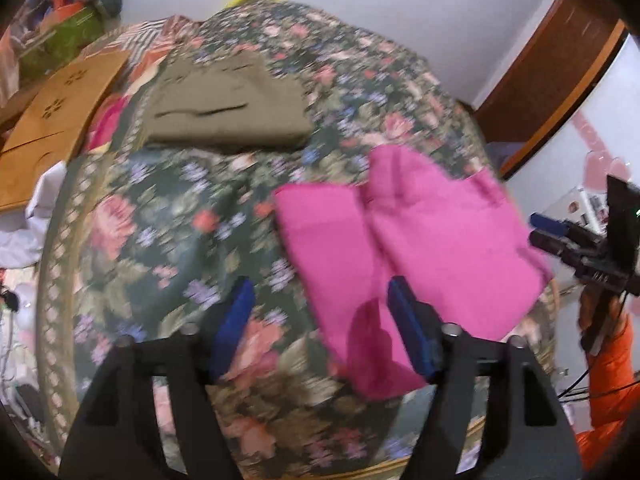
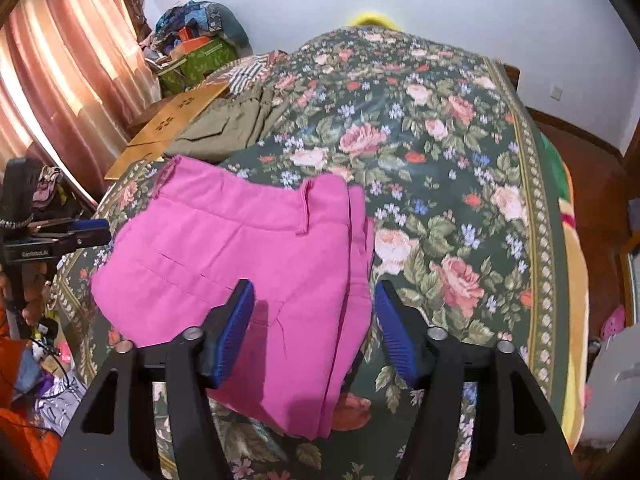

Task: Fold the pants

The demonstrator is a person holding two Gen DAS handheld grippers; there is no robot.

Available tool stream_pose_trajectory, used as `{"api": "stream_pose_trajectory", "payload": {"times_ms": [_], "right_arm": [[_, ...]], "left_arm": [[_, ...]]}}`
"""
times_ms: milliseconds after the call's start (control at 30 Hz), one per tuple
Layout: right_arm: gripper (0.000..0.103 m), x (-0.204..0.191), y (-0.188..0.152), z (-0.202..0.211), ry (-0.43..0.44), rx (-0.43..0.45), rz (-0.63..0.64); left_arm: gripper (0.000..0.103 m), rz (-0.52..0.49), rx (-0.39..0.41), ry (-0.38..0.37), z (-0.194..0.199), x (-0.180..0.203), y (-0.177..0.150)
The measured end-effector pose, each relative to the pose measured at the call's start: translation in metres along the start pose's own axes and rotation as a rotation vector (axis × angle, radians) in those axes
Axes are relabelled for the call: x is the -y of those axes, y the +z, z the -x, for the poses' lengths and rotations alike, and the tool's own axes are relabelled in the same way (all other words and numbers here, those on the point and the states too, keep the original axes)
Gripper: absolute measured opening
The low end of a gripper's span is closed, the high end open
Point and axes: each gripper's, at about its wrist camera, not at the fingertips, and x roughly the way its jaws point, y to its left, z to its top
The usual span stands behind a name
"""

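Observation:
The pink pants [image 1: 420, 240] lie folded in a compact stack on the floral bedspread [image 1: 168, 216]. In the right wrist view the pink pants [image 2: 240, 252] show their waistband and a belt loop on top. My left gripper [image 1: 320, 300] is open and empty, hovering above the near left edge of the pants. My right gripper [image 2: 314, 300] is open and empty, hovering above the near right part of the stack. The right gripper also shows at the right edge of the left wrist view [image 1: 560, 240].
Folded olive pants [image 1: 228, 108] lie farther back on the bed, also in the right wrist view [image 2: 224, 128]. A brown cardboard sheet [image 1: 56, 120] lies at the bed's left edge. Piled bags and clothes [image 2: 196, 48] stand by the curtain [image 2: 60, 80].

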Motion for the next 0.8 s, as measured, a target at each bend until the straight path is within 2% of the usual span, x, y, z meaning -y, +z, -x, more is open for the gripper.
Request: {"api": "stream_pose_trajectory", "payload": {"times_ms": [133,333,433,667,800], "right_arm": [[0.073,0.001,0.005,0.003,0.030,-0.001,-0.007],[0.074,0.008,-0.003,-0.018,0.057,-0.092,-0.044],[0.080,0.015,-0.008,-0.027,0.087,-0.108,-0.067],[0.084,0.026,-0.007,-0.043,0.166,-0.133,-0.111],[0.084,0.025,-0.002,-0.047,0.190,-0.137,-0.093]], "left_arm": [[0.090,0.027,-0.018,-0.097,-0.016,0.011,0.009],[0.090,0.063,-0.085,-0.134,-0.047,0.010,0.007],[0.093,0.101,-0.124,-0.163,-0.061,0.003,0.001],[0.096,0.137,-0.123,-0.226,-0.076,0.000,0.005],[0.096,0.122,-0.127,-0.242,-0.082,0.005,0.013]]}}
